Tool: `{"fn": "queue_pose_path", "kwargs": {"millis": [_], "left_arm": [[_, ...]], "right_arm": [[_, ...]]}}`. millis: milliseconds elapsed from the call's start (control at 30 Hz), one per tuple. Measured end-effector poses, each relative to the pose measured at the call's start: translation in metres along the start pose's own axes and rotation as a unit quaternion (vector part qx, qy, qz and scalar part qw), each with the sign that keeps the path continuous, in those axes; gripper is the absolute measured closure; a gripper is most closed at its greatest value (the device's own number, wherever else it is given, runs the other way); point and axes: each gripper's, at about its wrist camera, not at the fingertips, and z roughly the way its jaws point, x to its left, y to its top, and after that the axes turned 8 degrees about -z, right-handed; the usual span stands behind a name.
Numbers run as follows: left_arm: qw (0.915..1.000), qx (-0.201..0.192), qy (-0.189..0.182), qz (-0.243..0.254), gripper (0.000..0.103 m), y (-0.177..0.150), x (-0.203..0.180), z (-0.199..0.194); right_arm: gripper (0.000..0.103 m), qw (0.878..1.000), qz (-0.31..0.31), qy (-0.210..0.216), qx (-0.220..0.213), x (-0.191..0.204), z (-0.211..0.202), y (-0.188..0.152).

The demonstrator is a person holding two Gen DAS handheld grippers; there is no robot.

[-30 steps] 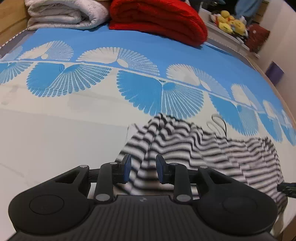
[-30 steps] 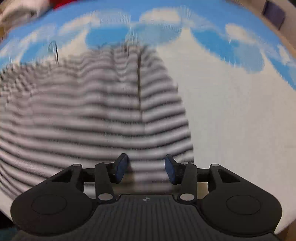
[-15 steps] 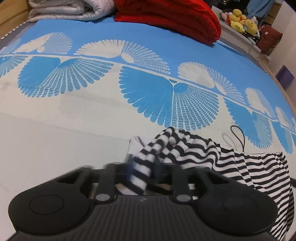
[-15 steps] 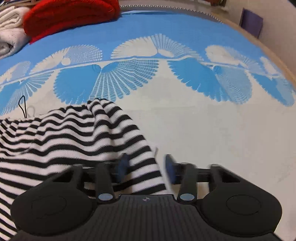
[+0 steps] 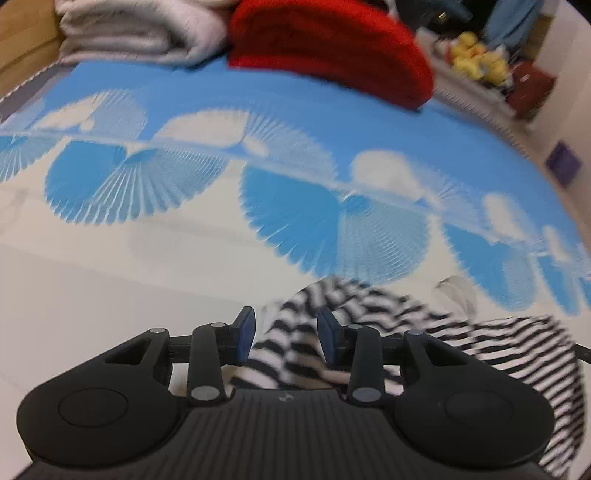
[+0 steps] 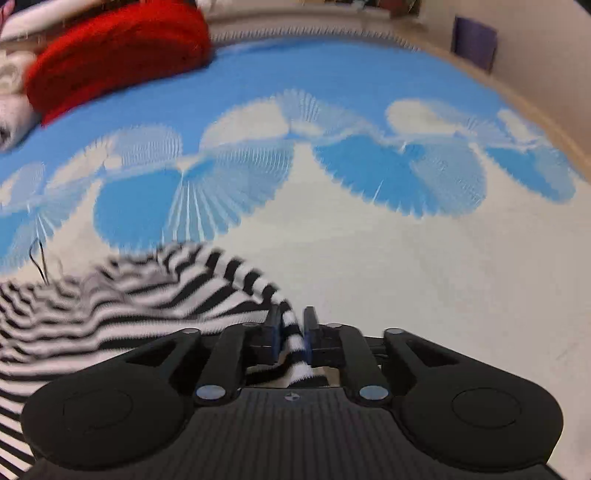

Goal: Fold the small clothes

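On the bed (image 5: 110,280), well short of the red blanket (image 5: 332,48), the striped garment (image 6: 155,295) is lying bunched; right gripper (image 6: 291,332) jaws are pinching its edge, left gripper (image 5: 286,338) jaws are gaping around a fold

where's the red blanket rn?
The red blanket lies at the bed's far end: top centre in the left wrist view, beside the folded white bedding.

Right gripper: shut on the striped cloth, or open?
Shut. The right gripper has its jaws pinched on a fold of the black-and-white striped knit garment, which bunches up from the blue-and-white bedsheet.
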Motion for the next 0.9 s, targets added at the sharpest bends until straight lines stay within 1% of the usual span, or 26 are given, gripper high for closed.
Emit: {"fn": "queue_pose_path", "kwargs": {"millis": [67,100,133,167,200,233,267,300,333,367,433,467,500,533,567,600,633,700,733,767,800,833,900], "left_arm": [[0.9996,0.001,-0.026,0.011,0.062,-0.003,-0.004,-0.008],[0.9991,0.007,-0.036,0.022,0.062,-0.005,-0.008,-0.008],[0.9983,0.018,-0.043,0.036,0.062,-0.009,-0.012,-0.006],[0.9974,0.029,-0.045,0.049,0.063,-0.013,-0.015,-0.001],[0.9964,0.041,-0.041,0.062,0.063,-0.018,-0.018,0.008],[0.9948,0.064,-0.026,0.075,0.063,-0.024,-0.021,0.022],[0.9927,0.088,-0.005,0.083,0.062,-0.031,-0.02,0.035],[0.9905,0.104,0.014,0.089,0.062,-0.036,-0.019,0.043],[0.9906,0.102,0.02,0.089,0.062,-0.036,-0.019,0.041],[0.9922,0.091,0.015,0.084,0.063,-0.033,-0.018,0.034],[0.996,0.057,-0.014,0.068,0.063,-0.027,-0.016,0.006],[0.9963,0.048,-0.032,0.064,0.063,-0.027,-0.015,-0.007],[0.9957,0.049,-0.05,0.061,0.063,-0.028,-0.014,-0.017],[0.9939,0.06,-0.07,0.06,0.063,-0.031,-0.012,-0.023],[0.9911,0.081,-0.086,0.062,0.063,-0.036,-0.012,-0.026],[0.9877,0.107,-0.089,0.071,0.063,-0.045,-0.013,-0.026],[0.9849,0.129,-0.073,0.089,0.063,-0.055,-0.015,-0.024],[0.9757,0.167,-0.023,0.14,0.063,-0.076,-0.019,-0.011],[0.9715,0.179,-0.005,0.155,0.063,-0.083,-0.018,-0.005],[0.9703,0.18,0.009,0.161,0.063,-0.086,-0.016,-0.002],[0.9726,0.173,0.011,0.154,0.063,-0.085,-0.014,-0.005],[0.9768,0.163,0.002,0.139,0.064,-0.082,-0.012,-0.013],[0.9832,0.141,-0.026,0.113,0.064,-0.082,-0.007,-0.034]], "right_arm": [[0.08,1.0,0.005,0.02,-0.021,-0.003,-0.013,0.001],[0.079,0.999,0.001,0.031,-0.023,-0.001,-0.017,0.0],[0.078,0.999,-0.006,0.046,-0.021,0.0,-0.019,0.0],[0.074,0.998,-0.012,0.068,-0.01,0.002,-0.018,-0.003],[0.067,0.996,-0.019,0.09,0.01,0.004,-0.013,-0.007],[0.062,0.993,-0.027,0.104,0.04,0.007,-0.006,-0.013],[0.059,0.99,-0.035,0.111,0.075,0.009,0.005,-0.02],[0.059,0.988,-0.047,0.112,0.098,0.012,0.013,-0.027],[0.06,0.987,-0.066,0.109,0.093,0.015,0.012,-0.031],[0.06,0.988,-0.081,0.105,0.084,0.017,0.007,-0.031],[0.06,0.99,-0.069,0.104,0.07,0.014,-0.007,-0.029],[0.06,0.99,-0.06,0.11,0.067,0.011,-0.013,-0.028],[0.06,0.99,-0.056,0.118,0.062,0.009,-0.02,-0.028],[0.06,0.989,-0.057,0.127,0.06,0.008,-0.027,-0.03],[0.06,0.987,-0.062,0.136,0.065,0.007,-0.03,-0.031],[0.06,0.984,-0.07,0.143,0.077,0.008,-0.033,-0.035],[0.06,0.981,-0.083,0.145,0.094,0.01,-0.033,-0.04],[0.06,0.975,-0.116,0.136,0.133,0.014,-0.03,-0.055],[0.06,0.972,-0.133,0.125,0.148,0.015,-0.028,-0.062],[0.06,0.972,-0.14,0.118,0.146,0.016,-0.032,-0.066],[0.06,0.974,-0.135,0.117,0.138,0.016,-0.035,-0.066],[0.06,0.977,-0.12,0.118,0.128,0.012,-0.042,-0.065],[0.06,0.981,-0.093,0.123,0.118,0.005,-0.053,-0.065]]}}
